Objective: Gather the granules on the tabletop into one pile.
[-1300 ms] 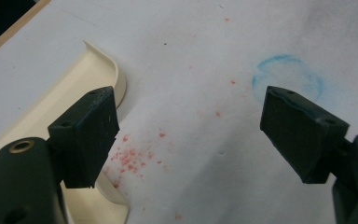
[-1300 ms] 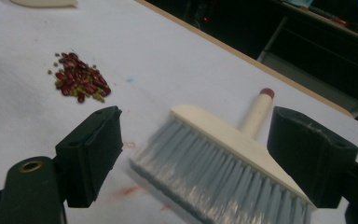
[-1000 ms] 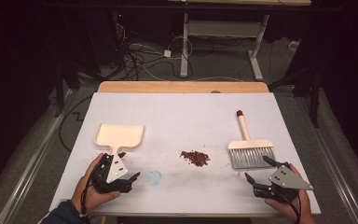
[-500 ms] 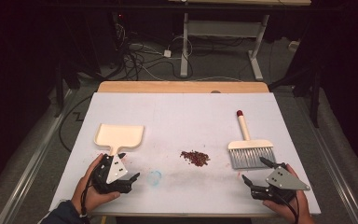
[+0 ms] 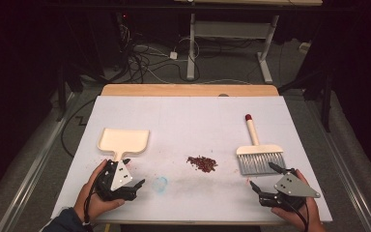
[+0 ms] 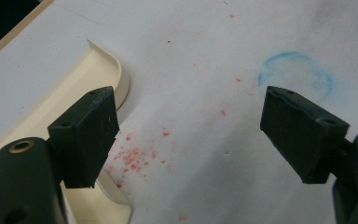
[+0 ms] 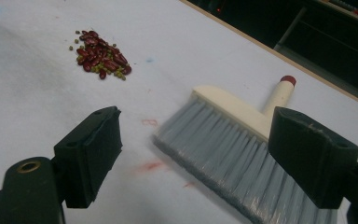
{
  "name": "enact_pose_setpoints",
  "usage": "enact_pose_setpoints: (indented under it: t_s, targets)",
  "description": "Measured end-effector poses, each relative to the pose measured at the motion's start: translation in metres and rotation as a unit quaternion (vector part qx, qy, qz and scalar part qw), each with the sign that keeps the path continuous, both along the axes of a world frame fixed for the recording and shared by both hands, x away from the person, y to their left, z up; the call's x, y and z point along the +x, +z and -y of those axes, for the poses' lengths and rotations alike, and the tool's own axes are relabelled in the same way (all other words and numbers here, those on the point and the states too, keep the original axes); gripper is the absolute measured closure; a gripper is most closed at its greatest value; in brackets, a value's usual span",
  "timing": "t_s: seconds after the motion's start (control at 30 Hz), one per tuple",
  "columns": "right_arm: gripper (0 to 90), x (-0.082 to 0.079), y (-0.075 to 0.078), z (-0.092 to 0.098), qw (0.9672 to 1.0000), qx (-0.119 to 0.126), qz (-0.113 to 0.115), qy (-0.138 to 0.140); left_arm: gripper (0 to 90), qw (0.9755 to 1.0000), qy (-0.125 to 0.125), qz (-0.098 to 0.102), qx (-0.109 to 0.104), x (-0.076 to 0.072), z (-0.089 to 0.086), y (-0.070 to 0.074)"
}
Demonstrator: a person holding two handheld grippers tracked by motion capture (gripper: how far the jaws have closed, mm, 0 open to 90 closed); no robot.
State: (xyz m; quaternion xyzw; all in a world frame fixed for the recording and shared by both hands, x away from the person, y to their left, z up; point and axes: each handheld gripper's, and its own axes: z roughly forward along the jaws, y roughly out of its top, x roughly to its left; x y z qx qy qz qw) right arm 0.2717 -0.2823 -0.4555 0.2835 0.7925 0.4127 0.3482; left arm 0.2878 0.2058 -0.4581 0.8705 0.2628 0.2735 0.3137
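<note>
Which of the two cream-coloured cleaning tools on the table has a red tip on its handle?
The brush, lying on the right. Its handle ends in a red tip and it carries grey bristles; the dustpan on the left is plain cream throughout.

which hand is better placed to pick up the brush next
Right. The right hand-held gripper sits open just in front of the brush, whose grey bristles lie between its jaws in the right gripper view. The left hand-held gripper is across the table by the dustpan.
</note>
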Motion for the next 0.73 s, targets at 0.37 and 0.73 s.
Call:
enact_pose_setpoints:
  t_s: [0.37, 0.73]
  targets:
    - [17.4, -0.0009, 0.0011, -0.0006, 1.0000, 0.001, 0.004, 0.002, 18.5, 1.0000, 0.001, 0.000, -0.001, 0.0006, 0.0004, -0.0001]
    - [16.9, 0.0013, 0.0012, 0.0037, 0.9999, 0.004, 0.007, -0.008, 18.5, 1.0000, 0.000, 0.000, 0.002, 0.0042, 0.0021, -0.0003]
